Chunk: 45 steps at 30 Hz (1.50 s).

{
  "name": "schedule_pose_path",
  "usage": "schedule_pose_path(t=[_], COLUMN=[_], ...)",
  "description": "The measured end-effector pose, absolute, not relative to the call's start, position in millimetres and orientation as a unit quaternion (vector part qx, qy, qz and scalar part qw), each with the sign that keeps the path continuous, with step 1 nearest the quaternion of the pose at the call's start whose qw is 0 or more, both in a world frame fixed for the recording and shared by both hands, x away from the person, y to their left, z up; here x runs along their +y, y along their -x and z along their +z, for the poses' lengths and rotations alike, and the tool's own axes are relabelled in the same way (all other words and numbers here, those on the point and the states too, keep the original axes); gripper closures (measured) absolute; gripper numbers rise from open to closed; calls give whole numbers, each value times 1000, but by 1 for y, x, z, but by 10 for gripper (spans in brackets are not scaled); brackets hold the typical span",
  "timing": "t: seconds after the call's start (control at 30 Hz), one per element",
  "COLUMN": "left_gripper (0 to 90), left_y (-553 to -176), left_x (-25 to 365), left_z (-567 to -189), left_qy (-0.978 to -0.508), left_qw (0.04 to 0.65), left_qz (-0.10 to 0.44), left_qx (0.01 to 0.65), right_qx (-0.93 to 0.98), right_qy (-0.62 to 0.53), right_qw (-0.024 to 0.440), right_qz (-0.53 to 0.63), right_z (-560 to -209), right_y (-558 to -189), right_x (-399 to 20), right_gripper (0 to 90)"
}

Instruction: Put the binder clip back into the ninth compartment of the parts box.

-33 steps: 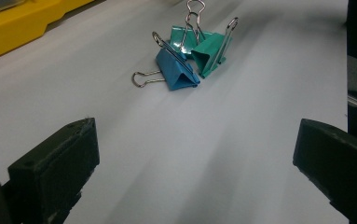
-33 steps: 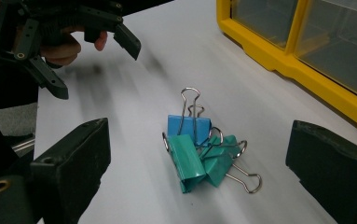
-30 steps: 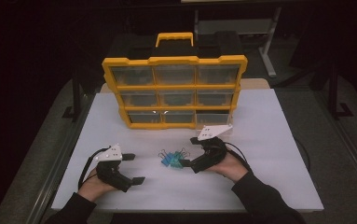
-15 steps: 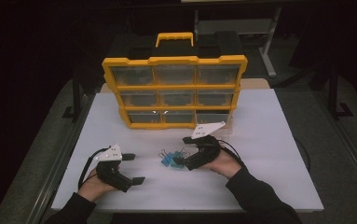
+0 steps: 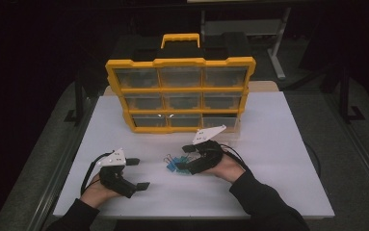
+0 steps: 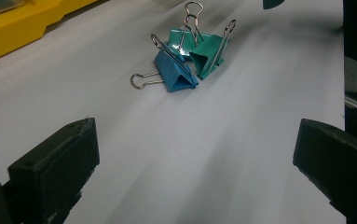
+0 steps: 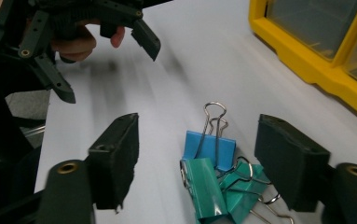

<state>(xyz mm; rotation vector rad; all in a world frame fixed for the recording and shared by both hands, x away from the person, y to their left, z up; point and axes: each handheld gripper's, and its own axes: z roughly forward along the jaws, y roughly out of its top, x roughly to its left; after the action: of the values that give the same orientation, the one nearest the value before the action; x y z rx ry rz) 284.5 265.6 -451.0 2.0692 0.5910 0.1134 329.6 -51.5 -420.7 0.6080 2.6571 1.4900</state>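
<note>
Binder clips (image 7: pixel 216 179), one blue and two green, lie heaped on the desk (image 5: pixel 278 144) between the right claw's (image 7: pixel 199 163) wide-open, empty jaws. Left claw (image 5: pixel 136 173), also open and empty, sits farther off.

Three binder clips lie touching in a small cluster at centre frame in the high view: one blue binder clip (image 6: pixel 176 72) and two teal binder clips (image 6: pixel 199 51), silver wire handles (image 6: pixel 192 18) sticking outward.
</note>
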Motion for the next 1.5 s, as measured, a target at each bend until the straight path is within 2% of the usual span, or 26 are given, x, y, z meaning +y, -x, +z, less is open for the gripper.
schedule_pose_path(t=[0.2, 0.67, 1.17, 1.5], left_gripper=[0, 0, 0, 0], left_y=[-284, -284, -284, -285], left_x=[265, 265, 265, 265], left_z=[-451, -452, -453, -453], left_qy=[-846, -847, -847, -847], left_qw=[473, 471, 471, 472], left_qz=[47, 45, 44, 44], left_qx=[242, 242, 242, 243], right_qx=[864, 879, 890, 893], right_qy=[-187, -173, -168, -165], right_qw=[10, 1, -5, -3], right_qz=[468, 444, 424, 419], right_z=[-424, -433, -443, -445], right_y=[-330, -331, -333, -333], right_x=[-50, -46, -44, -44], right_gripper=[440, 620, 746, 791])
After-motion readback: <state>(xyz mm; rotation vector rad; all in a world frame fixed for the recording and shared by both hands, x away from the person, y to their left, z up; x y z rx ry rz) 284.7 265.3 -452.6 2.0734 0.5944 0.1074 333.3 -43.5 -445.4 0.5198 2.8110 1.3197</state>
